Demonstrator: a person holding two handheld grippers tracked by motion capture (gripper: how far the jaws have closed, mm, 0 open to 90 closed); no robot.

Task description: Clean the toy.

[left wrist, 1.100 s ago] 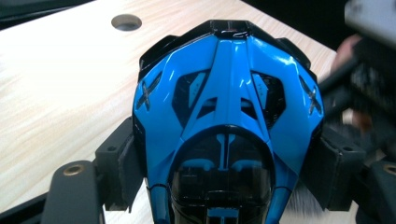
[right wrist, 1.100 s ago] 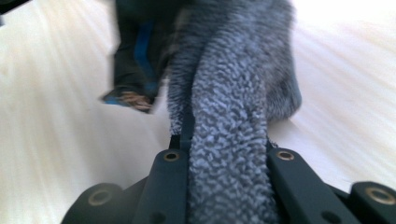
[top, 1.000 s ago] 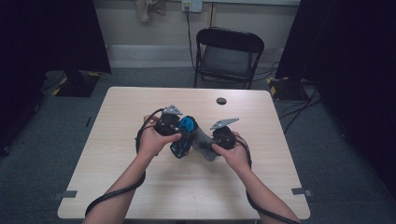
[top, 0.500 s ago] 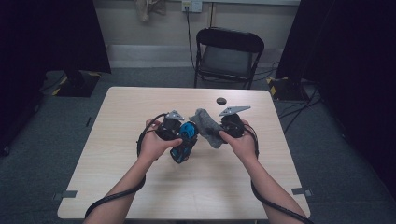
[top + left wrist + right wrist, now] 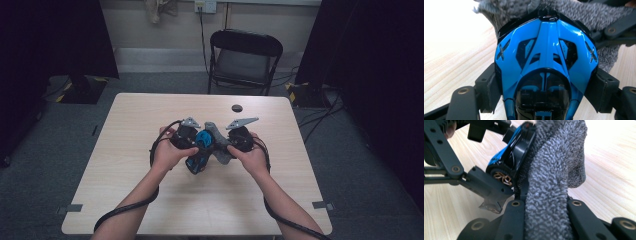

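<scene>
Toy car (image 5: 200, 152) nose points toward person.

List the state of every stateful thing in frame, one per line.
Blue and black glossy plastic toy car: clamped at its sides, lifted off the table.
Grey fuzzy cloth: pinched, pressed against the car.
Left hand-held gripper: shut on the car.
Right hand-held gripper: shut on the cloth.
Black folding chair: unfolded, unoccupied.
Small black round disc: lying flat on the light wooden table.
</scene>
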